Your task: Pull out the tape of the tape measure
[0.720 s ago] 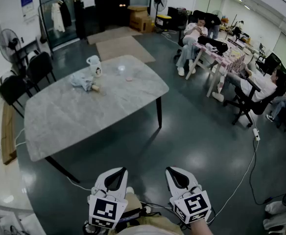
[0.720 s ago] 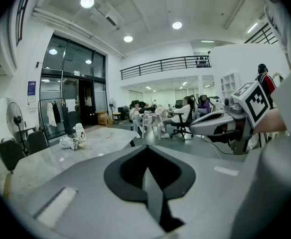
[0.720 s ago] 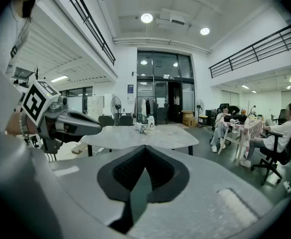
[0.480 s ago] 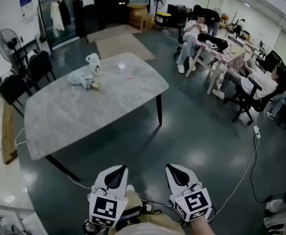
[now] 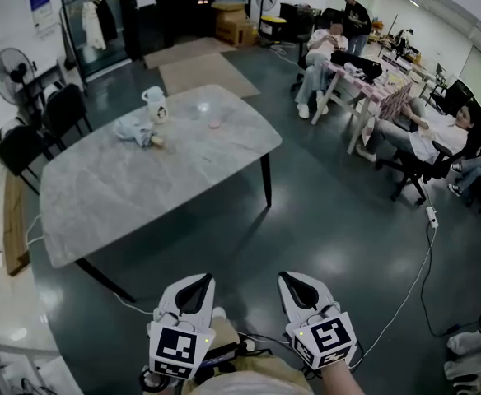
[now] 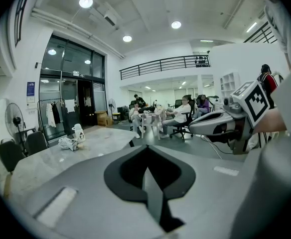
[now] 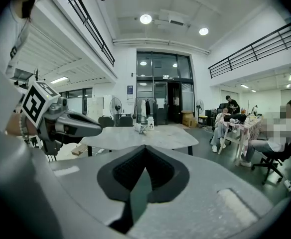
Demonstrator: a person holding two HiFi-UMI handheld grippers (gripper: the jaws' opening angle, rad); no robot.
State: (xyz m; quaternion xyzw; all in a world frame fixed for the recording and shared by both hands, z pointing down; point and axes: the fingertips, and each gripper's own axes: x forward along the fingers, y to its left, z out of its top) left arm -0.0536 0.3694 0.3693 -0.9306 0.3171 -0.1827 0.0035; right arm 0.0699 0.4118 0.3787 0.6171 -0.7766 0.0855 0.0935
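Right, both tools sit low at the bottom of the head view, side by side above the dark glossy floor [image 5: 323,220]. The left gripper [image 5: 203,281] has its jaws pressed fully together, and its own view confirms it: the two pads meet in a single seam with nothing caught between them. Same story on the right gripper [image 5: 287,277], which is clamped tight, tip to tip, and holds nothing. Both point forward and slightly down toward the grey marble-topped table [image 5: 142,196], which stands well apart from them across open floor.

Now, the tape measure [image 5: 215,123]: the only candidate is a small pinkish round thing on the far part of the tabletop, and it is too small to be sure of. It lies apart from everything else, with a white mug [image 5: 155,105] off to its left near the far edge. A crumpled pale cloth bundle [image 5: 137,132] lies just in front of the mug. Neither gripper is anywhere near these.

Around the table, black chairs [image 5: 55,118] line the left side, and a standing fan [image 5: 11,71] is behind them. A brown rug [image 5: 207,76] lies beyond the table's far end. Off to the right, people sit around a light-coloured work table [image 5: 372,89], and a white cable [image 5: 409,290] trails across the floor.
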